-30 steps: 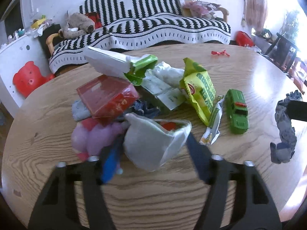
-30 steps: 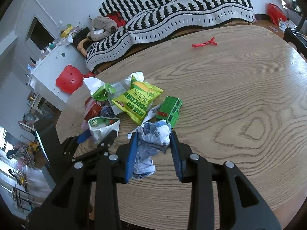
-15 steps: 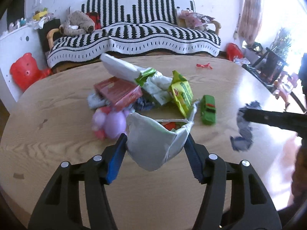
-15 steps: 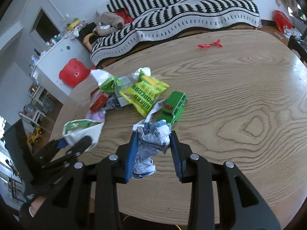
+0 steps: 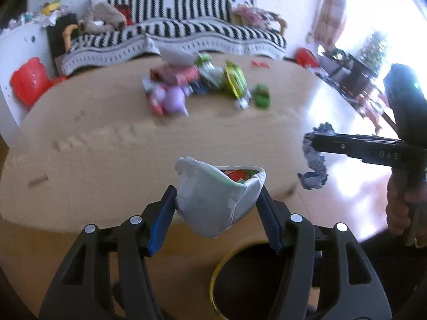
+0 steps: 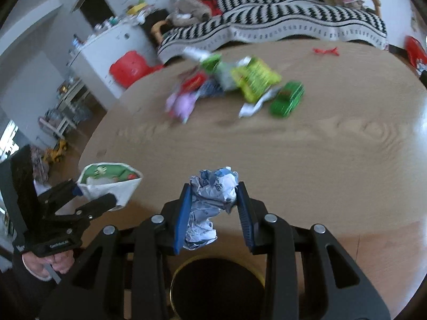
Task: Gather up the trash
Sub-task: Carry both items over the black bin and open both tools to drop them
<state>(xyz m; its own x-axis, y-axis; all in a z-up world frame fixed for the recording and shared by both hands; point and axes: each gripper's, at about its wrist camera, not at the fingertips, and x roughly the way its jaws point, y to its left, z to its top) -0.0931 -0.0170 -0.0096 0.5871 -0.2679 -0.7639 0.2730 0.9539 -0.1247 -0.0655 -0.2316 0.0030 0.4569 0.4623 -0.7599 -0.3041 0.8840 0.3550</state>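
Bench (image 6: 307, 160): round, pale wood grain; the landmark for all entries below.

Bin (image 6: 216, 288): dark round opening with a yellow rim, below the bench's near edge, under both my grippers.

Heap of litter and toys (image 5: 202, 85): on the far half of the bench, blurred. It holds a red box (image 5: 174, 76), a yellow-green snack bag (image 6: 256, 78), a green toy car (image 6: 287, 98), a pink-and-lilac soft toy (image 5: 173, 100) and a white wrapper; the car sits at the heap's right end.

Left gripper (image 5: 216, 210): in my left hand (image 6: 50, 262), above the bench's near edge. Its jaws are clamped on the white paper carton (image 5: 216, 202), which is crumpled, mouth up, with red and green print showing inside. The carton hangs clear of the bench top.

Right gripper (image 6: 214, 208): in my right hand (image 5: 403, 213), above the bench's near edge, right of the carton. Its jaws are pinched on the crumpled paper wad (image 6: 213, 194), white with blue print; the wad's loose tail dangles below the pads, above the bin.

Red ribbon scrap (image 6: 325, 51): alone at the bench's far edge, well apart from the heap.
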